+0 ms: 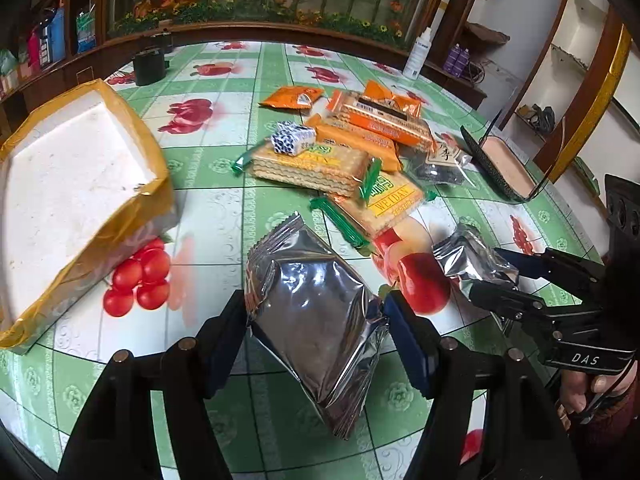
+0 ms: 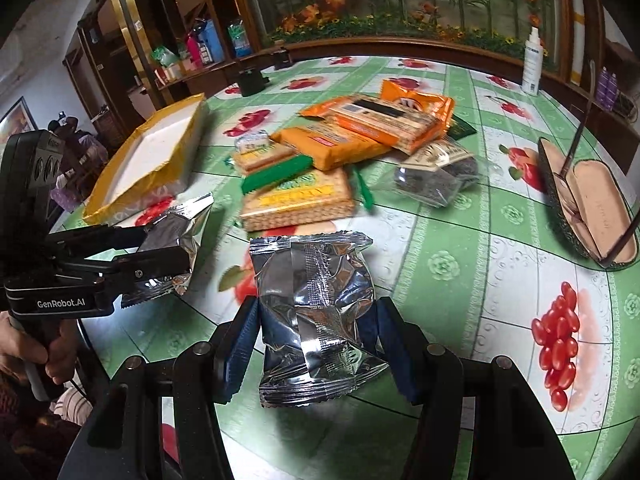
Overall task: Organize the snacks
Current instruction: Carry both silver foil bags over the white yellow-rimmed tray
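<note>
Silver packets: two, one per gripper [image 1: 316, 320] [image 2: 316, 320]

Both wrist views low, close, forward; share snack pile [image 1: 344, 152].

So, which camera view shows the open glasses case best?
The right wrist view: the glasses case lies whole at the right, showing its pink lining and the glasses resting in it. The left wrist view shows the same case smaller, near the edge, seen more from the side.
</note>
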`<state>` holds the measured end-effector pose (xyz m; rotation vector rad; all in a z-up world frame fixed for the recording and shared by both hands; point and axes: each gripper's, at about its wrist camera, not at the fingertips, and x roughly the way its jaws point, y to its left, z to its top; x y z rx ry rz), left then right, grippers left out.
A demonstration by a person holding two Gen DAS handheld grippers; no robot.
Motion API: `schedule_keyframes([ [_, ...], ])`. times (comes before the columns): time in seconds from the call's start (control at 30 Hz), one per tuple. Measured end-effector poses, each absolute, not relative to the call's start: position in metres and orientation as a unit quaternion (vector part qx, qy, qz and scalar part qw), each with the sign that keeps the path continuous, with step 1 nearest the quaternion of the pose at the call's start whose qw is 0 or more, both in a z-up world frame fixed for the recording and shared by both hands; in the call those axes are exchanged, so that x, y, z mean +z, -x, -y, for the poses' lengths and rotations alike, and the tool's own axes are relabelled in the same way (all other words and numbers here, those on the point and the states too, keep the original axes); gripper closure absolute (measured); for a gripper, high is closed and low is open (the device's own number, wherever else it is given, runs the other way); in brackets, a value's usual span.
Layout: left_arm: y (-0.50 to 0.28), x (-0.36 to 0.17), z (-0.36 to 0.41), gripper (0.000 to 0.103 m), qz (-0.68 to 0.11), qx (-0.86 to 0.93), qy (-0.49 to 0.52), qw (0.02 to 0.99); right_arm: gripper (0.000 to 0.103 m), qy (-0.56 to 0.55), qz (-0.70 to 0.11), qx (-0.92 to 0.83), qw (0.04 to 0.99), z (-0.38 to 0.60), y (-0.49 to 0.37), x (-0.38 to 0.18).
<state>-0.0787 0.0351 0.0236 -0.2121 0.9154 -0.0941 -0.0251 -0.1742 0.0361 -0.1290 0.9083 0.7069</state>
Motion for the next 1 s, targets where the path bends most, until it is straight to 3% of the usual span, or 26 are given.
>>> schedule_keyframes([
  [1.0,0.144,0.083,-0.173,0.034,-0.345,0.069,0.186,0.917,0.040,0.093,-0.411,0.446,0.789,0.018,0.027,0.090],
])
